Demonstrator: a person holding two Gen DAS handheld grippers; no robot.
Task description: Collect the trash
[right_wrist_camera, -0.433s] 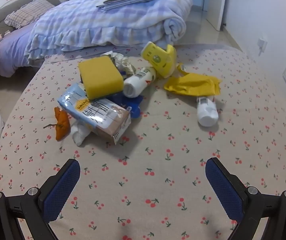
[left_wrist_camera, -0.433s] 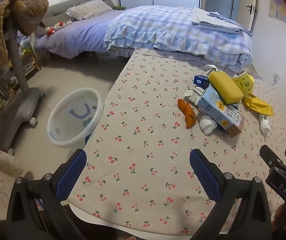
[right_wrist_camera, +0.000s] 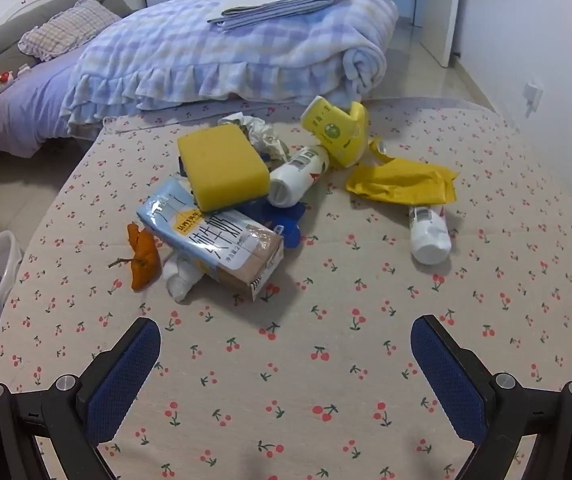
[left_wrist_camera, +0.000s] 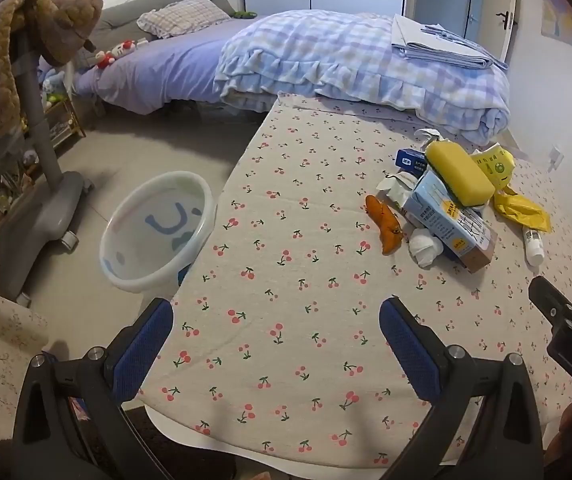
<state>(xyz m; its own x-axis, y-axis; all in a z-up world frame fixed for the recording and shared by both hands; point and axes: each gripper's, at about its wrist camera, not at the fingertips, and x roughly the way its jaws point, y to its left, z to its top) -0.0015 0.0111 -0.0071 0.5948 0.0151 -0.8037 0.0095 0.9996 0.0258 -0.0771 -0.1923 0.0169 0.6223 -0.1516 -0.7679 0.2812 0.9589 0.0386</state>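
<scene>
A pile of trash lies on the cherry-print table (right_wrist_camera: pixel 286 380): a yellow sponge (right_wrist_camera: pixel 222 166) on a milk carton (right_wrist_camera: pixel 214 240), an orange peel (right_wrist_camera: pixel 144 256), a white tissue wad (right_wrist_camera: pixel 180 280), two white bottles (right_wrist_camera: pixel 297 174) (right_wrist_camera: pixel 429 232), a yellow wrapper (right_wrist_camera: pixel 401 182) and a yellow box (right_wrist_camera: pixel 337 130). The pile also shows in the left wrist view (left_wrist_camera: pixel 449 208). My right gripper (right_wrist_camera: pixel 286 368) is open and empty, in front of the pile. My left gripper (left_wrist_camera: pixel 278 340) is open and empty over the table's near left part. A white bin (left_wrist_camera: pixel 154 228) stands on the floor left of the table.
A bed with a plaid blanket (left_wrist_camera: pixel 345 64) stands beyond the table's far edge. A grey chair base (left_wrist_camera: pixel 46 200) with a brown blanket stands on the floor at the left. The right gripper's tip (left_wrist_camera: pixel 565 320) shows at the right of the left wrist view.
Both grippers have barely shifted; nothing on the table has moved.
</scene>
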